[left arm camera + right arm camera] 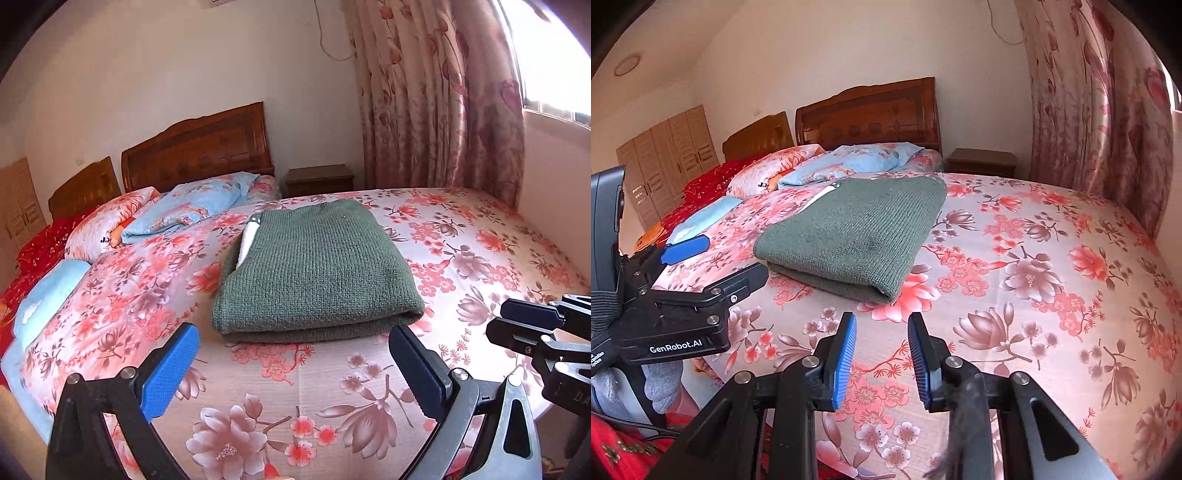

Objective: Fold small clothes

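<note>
A green knitted garment [317, 266] lies folded into a thick rectangle on the floral bedsheet [480, 258], with a white label [248, 240] showing at its far left edge. My left gripper [293, 332] is open wide just short of the garment's near fold, nothing between its blue pads [170, 369]. In the right wrist view the garment [857, 229] sits ahead and slightly left. My right gripper [882, 319] hovers over bare sheet in front of it, its jaws a narrow gap apart and empty. It also shows at the right edge of the left view [496, 319]; the left gripper [737, 256] shows at the left.
Pillows [192, 210] and a red blanket [40, 251] lie at the head of the bed under wooden headboards [199, 147]. A nightstand [319, 179] and a floral curtain [436, 103] stand beyond the bed's far side. A wardrobe [665, 162] fills the left corner.
</note>
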### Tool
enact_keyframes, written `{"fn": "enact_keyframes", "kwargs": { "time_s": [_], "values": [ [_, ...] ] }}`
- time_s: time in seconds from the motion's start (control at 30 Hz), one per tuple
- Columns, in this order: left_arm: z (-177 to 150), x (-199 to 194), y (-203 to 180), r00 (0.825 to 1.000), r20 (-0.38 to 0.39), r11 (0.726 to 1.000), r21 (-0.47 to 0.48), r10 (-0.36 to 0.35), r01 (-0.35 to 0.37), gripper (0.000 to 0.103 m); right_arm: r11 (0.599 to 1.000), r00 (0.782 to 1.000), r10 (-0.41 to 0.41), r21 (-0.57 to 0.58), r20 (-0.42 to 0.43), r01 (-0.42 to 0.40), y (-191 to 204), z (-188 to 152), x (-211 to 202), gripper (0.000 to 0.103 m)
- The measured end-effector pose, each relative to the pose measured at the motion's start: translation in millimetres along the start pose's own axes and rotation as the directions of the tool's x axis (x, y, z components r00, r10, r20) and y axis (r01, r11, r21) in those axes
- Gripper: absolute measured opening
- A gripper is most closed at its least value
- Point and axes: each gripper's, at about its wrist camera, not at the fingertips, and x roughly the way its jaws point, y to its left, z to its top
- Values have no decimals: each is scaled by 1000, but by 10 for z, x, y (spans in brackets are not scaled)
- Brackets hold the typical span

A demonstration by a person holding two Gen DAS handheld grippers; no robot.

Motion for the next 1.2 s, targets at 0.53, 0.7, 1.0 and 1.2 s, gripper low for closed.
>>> {"fn": "enact_keyframes", "kwargs": {
  "time_s": [0.53,0.7,1.0,1.2],
  "values": [
    [-27,6,16,1000,-20,1000,-9,2,-2,103,1000,1000,-9,1,-26,9,2,-27,40,29],
    [-24,19,9,1000,-24,1000,-8,1,-1,103,1000,1000,-6,-4,-28,5,21,-28,50,29],
    [-23,27,5,1000,-25,1000,-8,1,-1,103,1000,1000,-7,1,-26,7,13,-26,46,29],
    [-25,44,6,1000,-30,1000,-11,-3,3,103,1000,1000,-3,-4,-29,3,15,-24,52,29]
  ]
}}
